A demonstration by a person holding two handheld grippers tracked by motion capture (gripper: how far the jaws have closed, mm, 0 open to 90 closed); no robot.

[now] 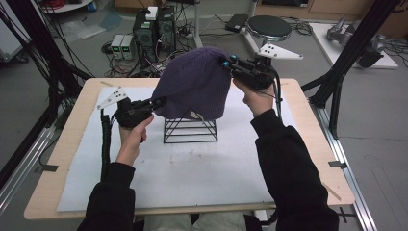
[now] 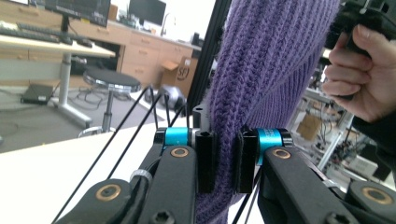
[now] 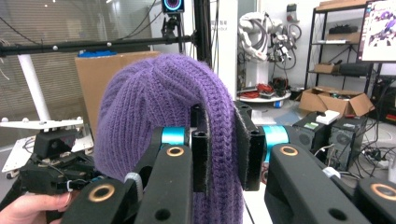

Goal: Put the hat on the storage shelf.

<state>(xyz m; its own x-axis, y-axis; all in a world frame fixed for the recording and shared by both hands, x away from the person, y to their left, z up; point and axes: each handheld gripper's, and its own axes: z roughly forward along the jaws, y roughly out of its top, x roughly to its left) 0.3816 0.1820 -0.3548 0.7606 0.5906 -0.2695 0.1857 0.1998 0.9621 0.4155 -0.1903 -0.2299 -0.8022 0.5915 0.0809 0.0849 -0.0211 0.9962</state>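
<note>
A purple knitted beanie hangs over a black wire pyramid stand in the middle of the table. My left gripper is shut on the beanie's lower left hem; in the left gripper view the purple knit is pinched between the two black jaws. My right gripper is shut on the beanie's upper right side near the crown. In the right gripper view a fold of the beanie sits clamped between the jaws, and the left gripper shows low at the left with a hand under it.
A white mat covers the wooden table. Behind the table stand computer towers with cables and a black stool. Black frame posts rise at the right and left sides.
</note>
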